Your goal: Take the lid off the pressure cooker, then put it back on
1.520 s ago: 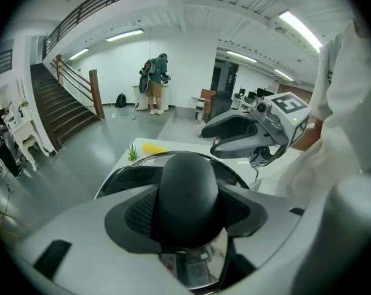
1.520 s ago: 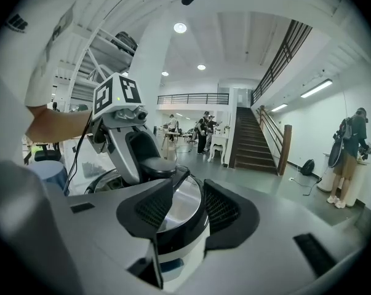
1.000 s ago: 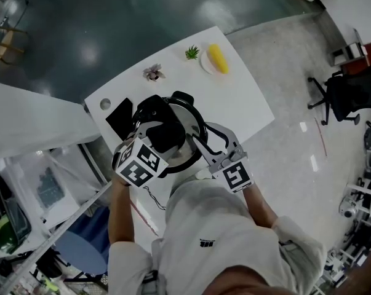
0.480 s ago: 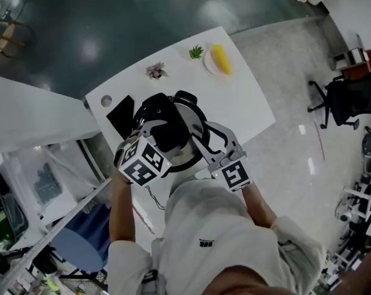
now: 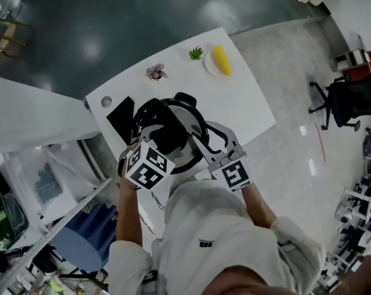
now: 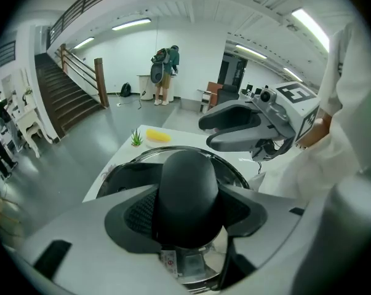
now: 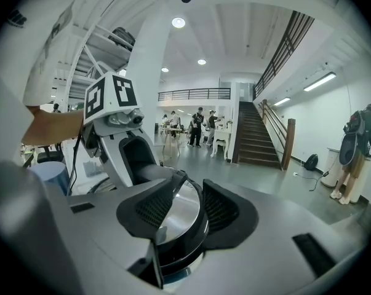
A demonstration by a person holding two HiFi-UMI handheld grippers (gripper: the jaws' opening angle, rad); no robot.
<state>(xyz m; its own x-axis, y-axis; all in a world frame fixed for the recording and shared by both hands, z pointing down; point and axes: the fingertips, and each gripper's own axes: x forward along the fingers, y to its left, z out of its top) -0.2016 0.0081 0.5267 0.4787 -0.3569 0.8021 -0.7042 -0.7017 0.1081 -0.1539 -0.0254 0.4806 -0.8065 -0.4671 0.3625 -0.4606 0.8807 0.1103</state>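
Note:
The pressure cooker [image 5: 194, 120] stands near the front of the white table [image 5: 247, 103] with its steel lid [image 6: 231, 169] on. My left gripper [image 5: 164, 130] comes down from above and is shut on the lid's black knob [image 6: 188, 192], with a pad pressed on each side of it. My right gripper [image 5: 202, 141] reaches in from the right. In the right gripper view its jaws [image 7: 188, 204] are closed over the cooker's rim [image 7: 184, 217], steel and black band between the pads. The cooker's body is mostly hidden beneath the grippers.
On the table a black flat device [image 5: 119, 117] lies left of the cooker. Farther back are a small pink flower [image 5: 154, 72], a green plant [image 5: 195, 53] and a plate with a yellow corn cob [image 5: 219, 59]. An office chair [image 5: 348, 100] stands on the floor at right.
My left gripper has rolled a little about the knob, so its marker cube has shifted slightly to the right in the head view. The right gripper and the cooker have stayed put.

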